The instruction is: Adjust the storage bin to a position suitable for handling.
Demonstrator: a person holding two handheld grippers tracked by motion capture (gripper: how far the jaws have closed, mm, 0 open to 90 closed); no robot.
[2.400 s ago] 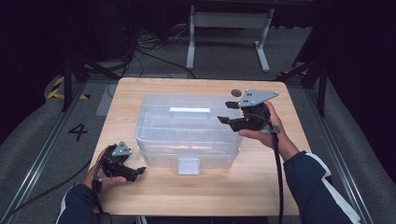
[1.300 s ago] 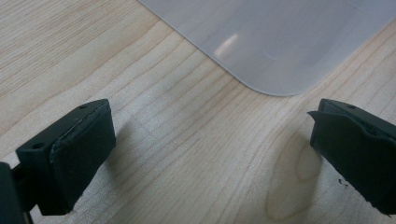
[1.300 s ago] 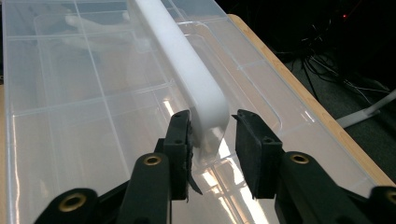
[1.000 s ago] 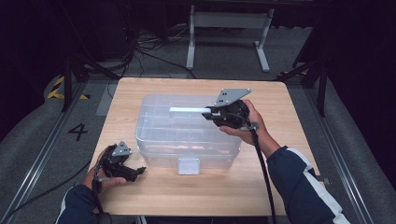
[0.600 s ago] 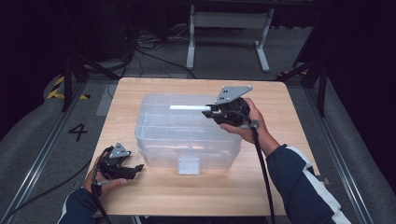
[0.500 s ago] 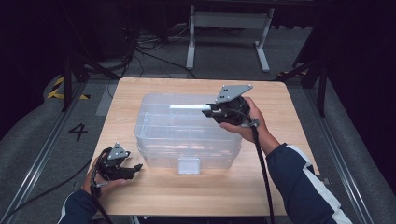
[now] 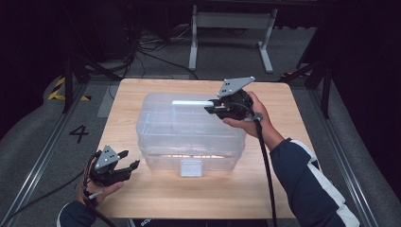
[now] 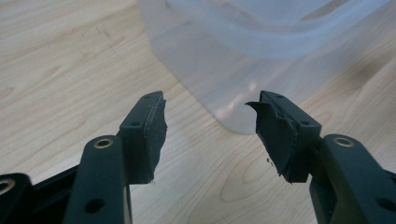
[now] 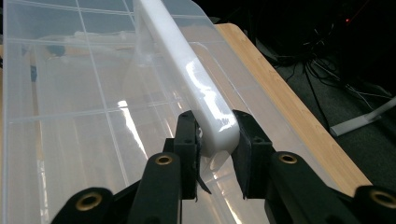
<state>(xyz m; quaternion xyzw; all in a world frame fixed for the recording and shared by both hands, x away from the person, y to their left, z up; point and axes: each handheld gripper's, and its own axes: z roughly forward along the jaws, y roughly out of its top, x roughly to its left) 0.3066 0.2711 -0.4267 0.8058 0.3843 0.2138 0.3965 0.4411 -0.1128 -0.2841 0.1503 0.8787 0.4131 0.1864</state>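
The right claw [image 9: 212, 140] had its jaws clamped on the near end of the white handle [image 9: 187, 74] atop the clear plastic box [image 7: 189, 130], mid-surface [image 7: 293, 123]. The left claw [image 7: 124, 163] rested low beside the box's front-left corner, jaws apart, holding nothing.
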